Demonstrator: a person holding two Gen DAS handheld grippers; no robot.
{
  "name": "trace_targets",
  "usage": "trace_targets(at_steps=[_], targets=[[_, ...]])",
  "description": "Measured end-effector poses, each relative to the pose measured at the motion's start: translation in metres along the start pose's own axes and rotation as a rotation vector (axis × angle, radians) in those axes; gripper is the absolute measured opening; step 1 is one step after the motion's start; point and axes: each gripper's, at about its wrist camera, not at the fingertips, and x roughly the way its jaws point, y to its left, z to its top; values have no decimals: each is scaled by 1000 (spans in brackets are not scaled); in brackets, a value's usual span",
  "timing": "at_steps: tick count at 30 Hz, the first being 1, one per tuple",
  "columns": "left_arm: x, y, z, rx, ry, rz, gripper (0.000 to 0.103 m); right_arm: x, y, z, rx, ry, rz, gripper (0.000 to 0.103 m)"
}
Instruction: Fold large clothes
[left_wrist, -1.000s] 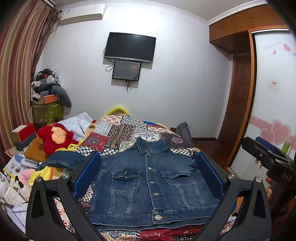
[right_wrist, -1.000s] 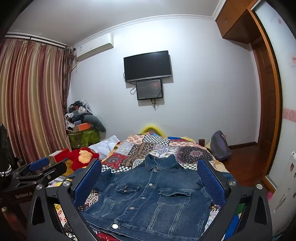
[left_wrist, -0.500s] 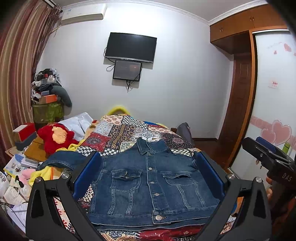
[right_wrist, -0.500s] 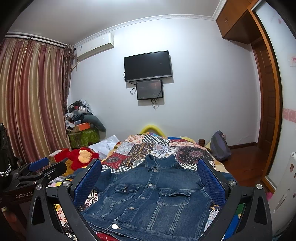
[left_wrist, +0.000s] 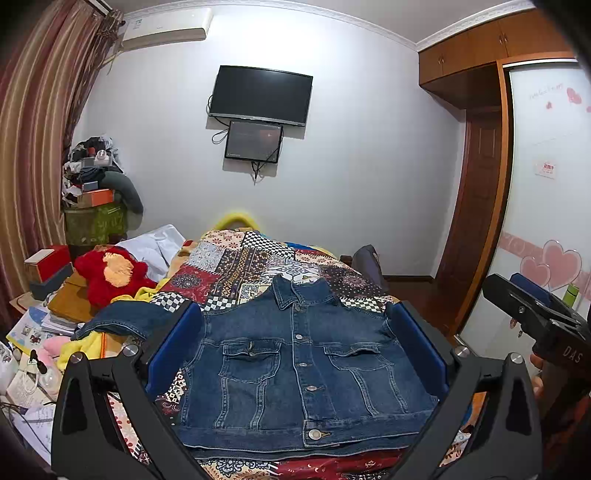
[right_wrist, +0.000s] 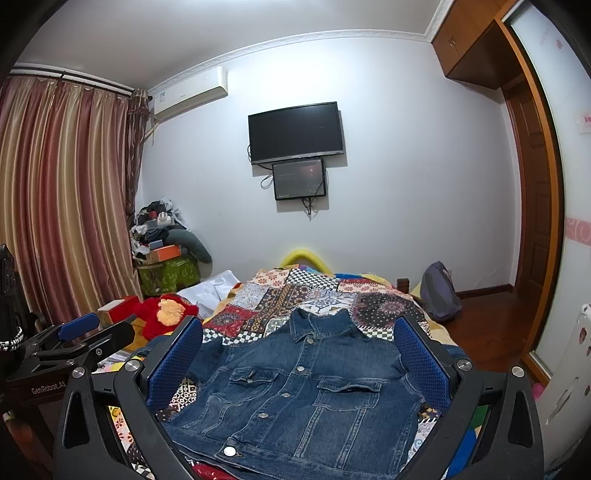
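Note:
A blue denim jacket lies front up and buttoned on the patchwork bedspread, collar toward the far wall. Its left sleeve stretches out to the left; the right sleeve is hidden. My left gripper is open and empty, held above the near part of the jacket. My right gripper is open and empty too, also above the jacket. The right gripper shows at the right edge of the left wrist view; the left gripper shows at the left edge of the right wrist view.
A red plush toy and piles of books and clutter lie left of the bed. A grey bag sits at the bed's far right. A TV hangs on the far wall. A wardrobe door stands to the right.

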Motion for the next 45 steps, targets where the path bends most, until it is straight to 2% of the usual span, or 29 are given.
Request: trace_targets(at_steps=[30, 39, 45], targets=[[6, 10, -6, -31, 20, 3, 103, 11, 7, -3, -11, 28, 2, 103], [32, 32, -7, -51, 49, 37, 103, 46, 10, -8, -14, 99, 1, 103], [63, 62, -5, -71, 79, 87, 103, 90, 19, -9, -39, 148, -3, 103]])
